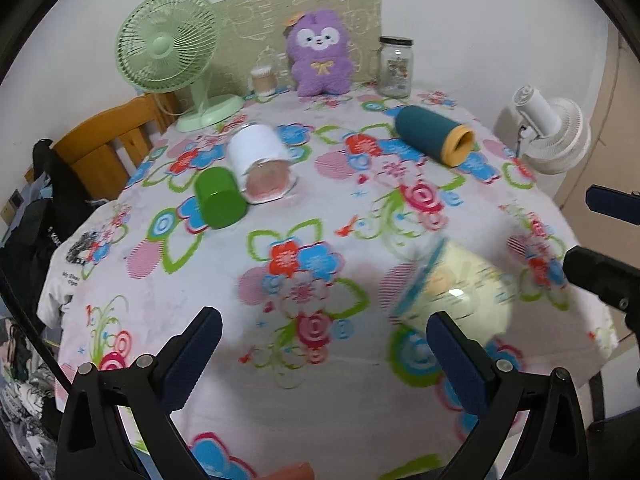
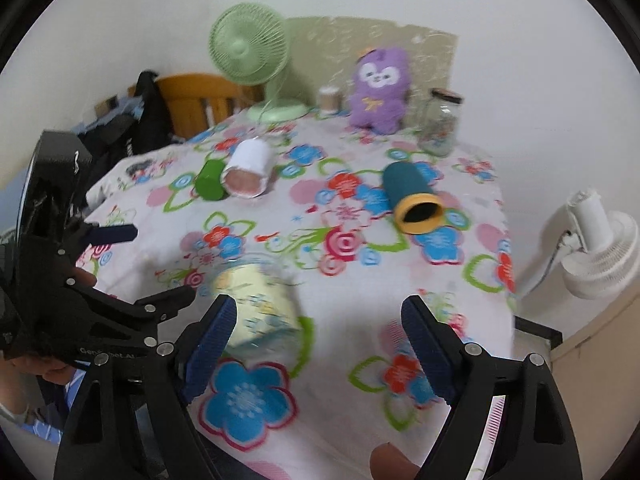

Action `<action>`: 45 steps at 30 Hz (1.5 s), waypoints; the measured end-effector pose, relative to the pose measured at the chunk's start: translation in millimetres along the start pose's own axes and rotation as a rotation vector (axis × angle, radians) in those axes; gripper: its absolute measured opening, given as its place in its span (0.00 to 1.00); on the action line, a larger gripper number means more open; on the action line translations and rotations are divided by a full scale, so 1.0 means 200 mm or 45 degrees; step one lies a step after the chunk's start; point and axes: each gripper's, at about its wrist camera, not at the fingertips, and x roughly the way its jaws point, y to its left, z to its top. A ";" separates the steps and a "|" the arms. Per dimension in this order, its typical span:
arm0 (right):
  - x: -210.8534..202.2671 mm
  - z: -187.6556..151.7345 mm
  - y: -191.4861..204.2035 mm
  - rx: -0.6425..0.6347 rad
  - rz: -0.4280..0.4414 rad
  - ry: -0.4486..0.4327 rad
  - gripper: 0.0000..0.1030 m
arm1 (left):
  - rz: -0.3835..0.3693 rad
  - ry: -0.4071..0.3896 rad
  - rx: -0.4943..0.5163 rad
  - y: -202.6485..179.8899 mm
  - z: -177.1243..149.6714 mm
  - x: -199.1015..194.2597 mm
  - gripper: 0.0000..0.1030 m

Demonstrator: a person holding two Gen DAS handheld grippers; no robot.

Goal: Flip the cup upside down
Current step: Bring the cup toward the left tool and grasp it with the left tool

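Likely light, slick, fragile: pale cup (image 2: 256, 308) near the table's (image 2: 472, 320) front edge; grasp mid-wall. Left gripper (image 1: 324, 334) and right gripper (image 2: 318, 320) both spread, empty.

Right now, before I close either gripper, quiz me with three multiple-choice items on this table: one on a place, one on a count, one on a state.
1. Where does the green cup lie?
A. against the white cup
B. beside the glass jar
C. under the white fan

2. How many cups lie on their sides on the tablecloth?
A. two
B. four
C. six

3. How do the jaws of the right gripper stand?
A. shut on the pale yellow cup
B. shut on nothing
C. open

Answers: 1 A, it touches the white cup. 2 B, green, white, teal cup and pale yellow cup. 3 C, the fingers stand wide apart, gripping nothing.
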 end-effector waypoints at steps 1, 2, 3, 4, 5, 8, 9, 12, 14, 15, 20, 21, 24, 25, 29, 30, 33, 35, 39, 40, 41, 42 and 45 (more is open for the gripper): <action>-0.03 -0.01 -0.04 0.018 -0.010 -0.011 0.84 | -0.014 0.000 -0.004 -0.03 0.01 0.00 1.00; -0.04 -0.03 -0.08 0.037 -0.018 -0.019 0.84 | -0.021 0.000 -0.007 -0.05 0.01 -0.01 1.00; -0.06 -0.04 -0.11 0.057 -0.020 -0.020 0.84 | -0.026 0.000 -0.009 -0.08 0.02 -0.01 1.00; -0.07 -0.06 -0.15 0.076 -0.021 -0.018 0.84 | -0.028 0.004 -0.011 -0.11 0.03 0.00 1.00; -0.07 -0.08 -0.19 0.089 -0.024 -0.016 0.84 | -0.027 0.006 -0.014 -0.14 0.04 0.00 1.00; -0.08 -0.14 -0.29 0.131 -0.055 -0.006 0.84 | -0.046 0.004 -0.023 -0.22 0.06 0.00 1.00; -0.09 -0.16 -0.32 0.144 -0.059 -0.003 0.84 | -0.053 0.006 -0.024 -0.26 0.07 0.00 1.00; -0.08 -0.21 -0.40 0.180 -0.063 0.004 0.84 | -0.066 0.015 -0.048 -0.33 0.08 0.01 1.00; -0.08 -0.24 -0.44 0.197 -0.065 0.008 0.84 | -0.069 0.028 -0.084 -0.36 0.09 0.03 1.00; -0.07 -0.25 -0.46 0.207 -0.062 0.013 0.84 | -0.069 0.040 -0.115 -0.38 0.09 0.04 1.00; -0.02 -0.30 -0.54 0.251 -0.059 0.048 0.84 | -0.050 0.065 -0.198 -0.42 0.08 0.09 1.00; -0.01 -0.31 -0.56 0.258 -0.061 0.055 0.84 | -0.057 0.076 -0.215 -0.43 0.08 0.10 1.00; 0.01 -0.33 -0.59 0.268 -0.066 0.068 0.84 | -0.060 0.109 -0.260 -0.43 0.07 0.14 1.00; 0.02 -0.33 -0.60 0.271 -0.067 0.072 0.84 | -0.058 0.126 -0.274 -0.43 0.07 0.15 1.00; 0.04 -0.35 -0.63 0.287 -0.070 0.088 0.84 | -0.066 0.180 -0.314 -0.43 0.06 0.20 1.00; 0.05 -0.36 -0.63 0.293 -0.069 0.094 0.84 | -0.065 0.193 -0.332 -0.42 0.05 0.21 1.00; 0.07 -0.38 -0.65 0.308 -0.068 0.110 0.84 | -0.057 0.215 -0.359 -0.42 0.04 0.23 1.00; 0.08 -0.38 -0.66 0.317 -0.068 0.119 0.84 | -0.056 0.220 -0.377 -0.41 0.03 0.24 1.00; 0.09 -0.38 -0.66 0.321 -0.066 0.127 0.84 | -0.054 0.209 -0.418 -0.38 0.04 0.24 0.99; 0.09 -0.38 -0.66 0.321 -0.064 0.128 0.84 | -0.057 0.207 -0.428 -0.37 0.04 0.24 0.98; 0.10 -0.38 -0.66 0.320 -0.063 0.132 0.84 | -0.058 0.206 -0.437 -0.37 0.04 0.25 0.97; 0.10 -0.38 -0.66 0.317 -0.063 0.135 0.84 | -0.057 0.207 -0.446 -0.36 0.04 0.25 0.96; 0.11 -0.38 -0.65 0.310 -0.065 0.143 0.84 | -0.058 0.212 -0.472 -0.34 0.04 0.26 0.95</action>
